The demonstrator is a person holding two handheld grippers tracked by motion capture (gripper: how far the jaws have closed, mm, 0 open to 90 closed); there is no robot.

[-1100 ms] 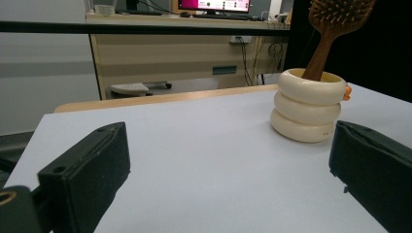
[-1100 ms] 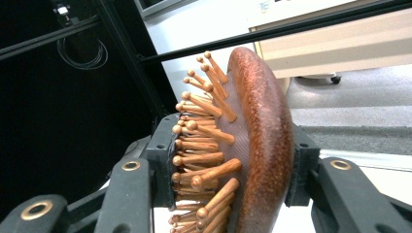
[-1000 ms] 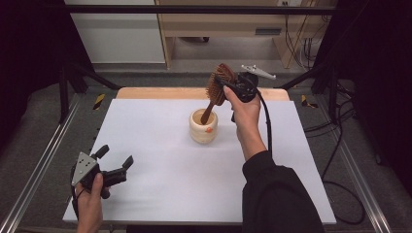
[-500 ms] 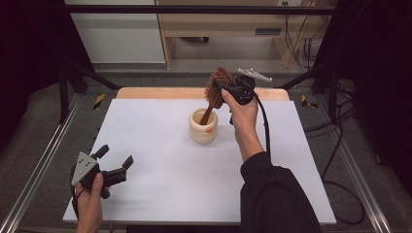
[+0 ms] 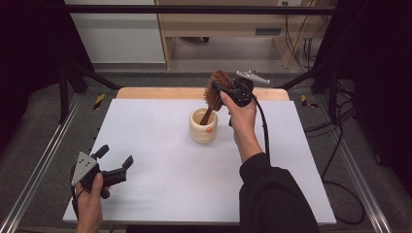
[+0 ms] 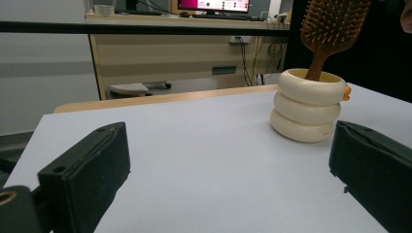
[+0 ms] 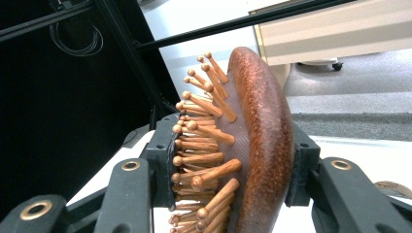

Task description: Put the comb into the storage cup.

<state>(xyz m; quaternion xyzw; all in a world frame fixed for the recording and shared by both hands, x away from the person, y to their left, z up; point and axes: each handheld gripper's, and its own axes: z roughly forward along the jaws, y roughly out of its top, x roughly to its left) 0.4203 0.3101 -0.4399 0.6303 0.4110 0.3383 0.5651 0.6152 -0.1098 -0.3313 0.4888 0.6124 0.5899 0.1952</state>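
A wooden paddle hairbrush [image 5: 212,101] stands tilted, its handle down in a cream ringed cup [image 5: 203,127] at the middle back of the white table. My right gripper [image 5: 221,88] is shut on the brush head. In the right gripper view the hairbrush [image 7: 257,131] sits between the pads [image 7: 163,160], bristles toward the left jaw. My left gripper [image 5: 115,155] rests open and holds nothing at the table's near left corner. Over its gripper [image 6: 233,174] jaws, the cup [image 6: 308,109] and the brush [image 6: 333,24] appear at the right.
White table top [image 5: 160,170] with a wooden strip [image 5: 165,92] along its far edge. Metal rails [image 5: 39,170] run down both sides, and black posts stand at the far corners. Cables [image 5: 340,145] lie on the floor at right. A desk [image 6: 194,48] stands beyond the table.
My right hand has shifted only slightly with the brush, whose handle stays in the cup. The left gripper has not moved.
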